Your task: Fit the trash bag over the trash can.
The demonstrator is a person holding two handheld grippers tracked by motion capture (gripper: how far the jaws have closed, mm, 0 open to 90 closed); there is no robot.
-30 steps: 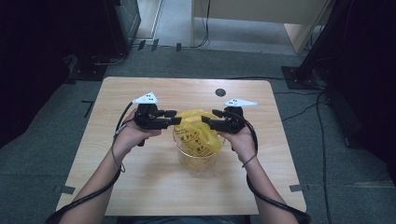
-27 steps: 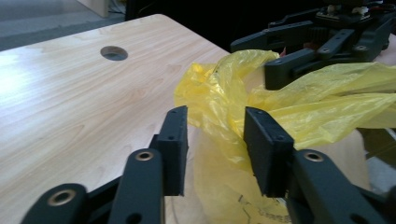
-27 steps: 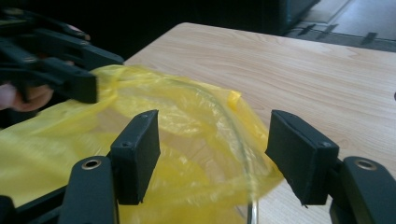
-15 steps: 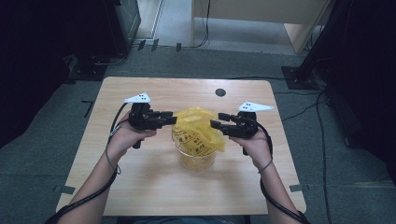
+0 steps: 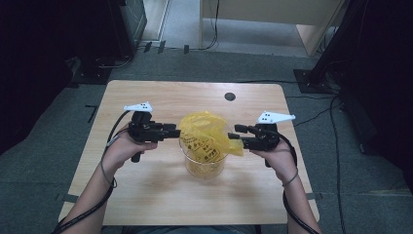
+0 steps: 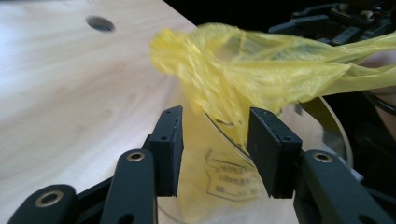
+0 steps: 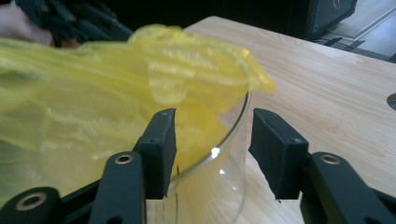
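A clear beaker (image 5: 204, 165) stands mid-table with a yellow plastic bag (image 5: 203, 130) stuffed in it and spilling over the rim. My left gripper (image 5: 177, 132) points at the bag's left edge. In the left gripper view its jaws (image 6: 215, 140) stand half apart, with bag film (image 6: 243, 70) and the beaker's rim (image 6: 327, 116) beyond them, unpressed. My right gripper (image 5: 236, 133) sits just right of the beaker, above a hanging bag corner. Its jaws (image 7: 212, 140) have just been closing; the beaker's rim (image 7: 219, 154) shows in the gap, the bag (image 7: 93, 79) to the left, neither one pinched.
The wooden table (image 5: 146, 195) has a round cable hole (image 5: 230, 96) at its far side. Cables trail from both grippers along the person's forearms. Dark equipment and a desk stand on the floor beyond the table.
The right gripper has drawn away to the right of the beaker and its jaws have narrowed. The left gripper has shifted slightly left. The bag now spreads wider over the rim.
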